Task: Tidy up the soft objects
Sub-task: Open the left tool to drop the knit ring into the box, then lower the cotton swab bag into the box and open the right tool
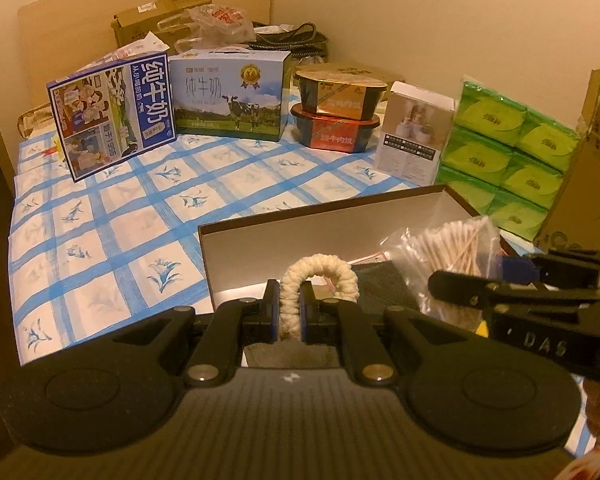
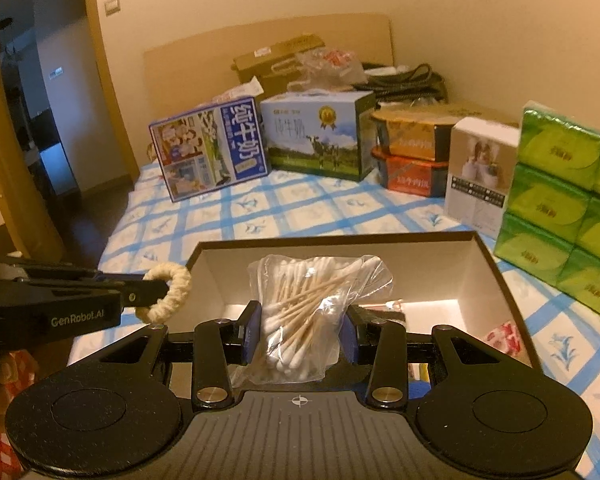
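My left gripper (image 1: 289,304) is shut on a cream braided hair tie (image 1: 320,276), held upright over the near left part of an open brown box (image 1: 284,216). It also shows in the right wrist view (image 2: 168,294). My right gripper (image 2: 299,334) is shut on a clear bag of cotton swabs (image 2: 300,312), held above the box (image 2: 496,276). The bag also shows in the left wrist view (image 1: 452,252). A dark grey cloth (image 1: 380,284) and other small items lie in the box.
The box sits on a blue checked cloth (image 1: 112,224). Behind stand two milk cartons (image 1: 112,116) (image 1: 230,96), two stacked food bowls (image 1: 338,110), a white box (image 1: 414,132) and green tissue packs (image 1: 508,152). A cardboard box (image 1: 592,168) is at right.
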Demonstrator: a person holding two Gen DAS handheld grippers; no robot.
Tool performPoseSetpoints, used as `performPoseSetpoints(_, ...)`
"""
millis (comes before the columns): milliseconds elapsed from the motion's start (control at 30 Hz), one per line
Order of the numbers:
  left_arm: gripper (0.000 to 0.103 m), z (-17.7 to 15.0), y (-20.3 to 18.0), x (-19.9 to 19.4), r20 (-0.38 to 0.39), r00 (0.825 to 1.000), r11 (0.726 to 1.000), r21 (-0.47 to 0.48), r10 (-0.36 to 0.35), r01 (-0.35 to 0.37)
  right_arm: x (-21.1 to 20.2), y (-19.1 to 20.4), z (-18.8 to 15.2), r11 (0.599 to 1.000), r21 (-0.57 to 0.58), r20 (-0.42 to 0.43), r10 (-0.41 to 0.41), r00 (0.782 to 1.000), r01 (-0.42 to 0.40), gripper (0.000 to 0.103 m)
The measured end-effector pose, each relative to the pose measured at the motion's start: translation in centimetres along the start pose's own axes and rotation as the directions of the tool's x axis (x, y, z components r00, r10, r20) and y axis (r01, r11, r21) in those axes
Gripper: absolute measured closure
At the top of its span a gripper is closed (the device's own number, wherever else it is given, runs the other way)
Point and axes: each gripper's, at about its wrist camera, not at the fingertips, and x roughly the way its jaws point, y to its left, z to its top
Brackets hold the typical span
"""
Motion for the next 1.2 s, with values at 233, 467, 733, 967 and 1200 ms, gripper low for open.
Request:
performPoseSetpoints(233, 0.095, 0.9, 0.7, 2.4, -0.019, 1.000, 1.000, -0.009, 0.009, -0.009, 2.5, -0.6, 0.0, 1.000, 0.018, -0.034, 0.007, 0.999, -0.006, 0.062)
performPoseSetpoints(467, 0.091, 1.3, 1.3, 4.5, -0.046, 0.999, 0.999, -0.028, 0.018, -0.019, 4.0, -1.4, -0.1, 0.999, 0.050, -0.052, 0.013, 0.999, -0.010, 0.062)
performPoseSetpoints(733, 0.067, 1.4, 2.1, 5.1, -0.060, 0.998, 0.998, -0.066, 0.001, -0.005, 4.6, -1.6, 0.1, 0.998, 0.059, -0.053, 0.017, 0.998, -0.014, 0.062)
performPoseSetpoints(967, 0.067, 1.0, 2.3, 5.1, -0.065, 0.998, 0.998, -0.068, 0.003, -0.007, 5.2, -1.1, 0.2, 0.999, 0.045, -0.043, 0.032, 0.999, -0.030, 0.062)
performPoseSetpoints(1200, 0.065, 0.8, 2.7, 5.0, -0.061, 0.998, 0.997, -0.077, 0.011, -0.015, 5.9, -0.6, 0.8, 0.997, 0.057, -0.008, 0.059, 0.998, -0.058, 0.055)
